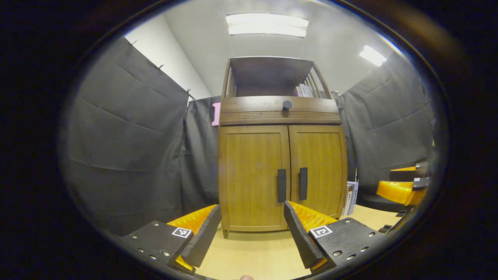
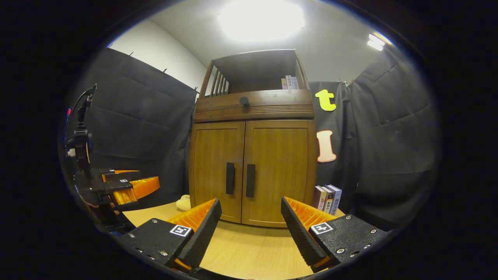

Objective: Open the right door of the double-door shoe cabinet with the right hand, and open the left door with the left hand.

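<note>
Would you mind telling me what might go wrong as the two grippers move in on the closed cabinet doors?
The two dark vertical handles on the brown wooden shoe cabinet sit close together, so the open right gripper could catch the wrong one, or collide with the left gripper. The right door may also swing into the upright books beside it.

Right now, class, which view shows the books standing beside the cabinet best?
The right gripper view: the books stand upright right of the cabinet, spines facing the camera. The left gripper view catches them narrowly, at the cabinet's right edge.
</note>
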Tool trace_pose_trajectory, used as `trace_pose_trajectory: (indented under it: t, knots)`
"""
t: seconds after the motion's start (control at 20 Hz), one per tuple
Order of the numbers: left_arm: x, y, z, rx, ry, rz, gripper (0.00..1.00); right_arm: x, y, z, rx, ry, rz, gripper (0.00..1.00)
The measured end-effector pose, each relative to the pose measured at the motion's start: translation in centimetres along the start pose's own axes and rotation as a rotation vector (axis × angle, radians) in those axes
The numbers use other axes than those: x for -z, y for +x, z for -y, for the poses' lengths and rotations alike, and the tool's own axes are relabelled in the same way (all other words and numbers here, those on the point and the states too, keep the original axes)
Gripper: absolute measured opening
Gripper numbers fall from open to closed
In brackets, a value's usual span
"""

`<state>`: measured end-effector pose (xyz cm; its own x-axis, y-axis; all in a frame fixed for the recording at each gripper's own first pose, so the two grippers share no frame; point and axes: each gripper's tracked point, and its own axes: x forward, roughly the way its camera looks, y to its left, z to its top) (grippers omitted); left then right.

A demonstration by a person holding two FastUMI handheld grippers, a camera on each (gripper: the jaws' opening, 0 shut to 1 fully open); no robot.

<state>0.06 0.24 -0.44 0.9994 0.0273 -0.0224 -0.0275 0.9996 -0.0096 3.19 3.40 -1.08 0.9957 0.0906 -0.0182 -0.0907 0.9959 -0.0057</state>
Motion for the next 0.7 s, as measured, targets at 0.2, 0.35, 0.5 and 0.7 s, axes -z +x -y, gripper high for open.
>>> trace_pose_trajectory:
  t: [0.2,0.35,0.5,0.7]
  knots:
    - [-0.2,0.2,-0.1,0.019,0.019,-0.003,0.97,0.6,2.7,1.7,0.049,0.015,-0.031,0.95]
    - [-0.2,0.5,-0.2,0.010,0.023,0.005,0.93,0.4,5.7,2.1,0.052,0.036,-0.035,0.95]
    - [-0.1,0.6,-0.2,0.012,0.025,0.000,0.97,-0.5,7.6,2.9,0.083,0.013,-0.020,0.95]
    - [-0.1,1.1,-0.6,-0.002,0.027,0.012,0.97,-0.7,10.9,1.7,0.058,0.034,-0.026,0.95]
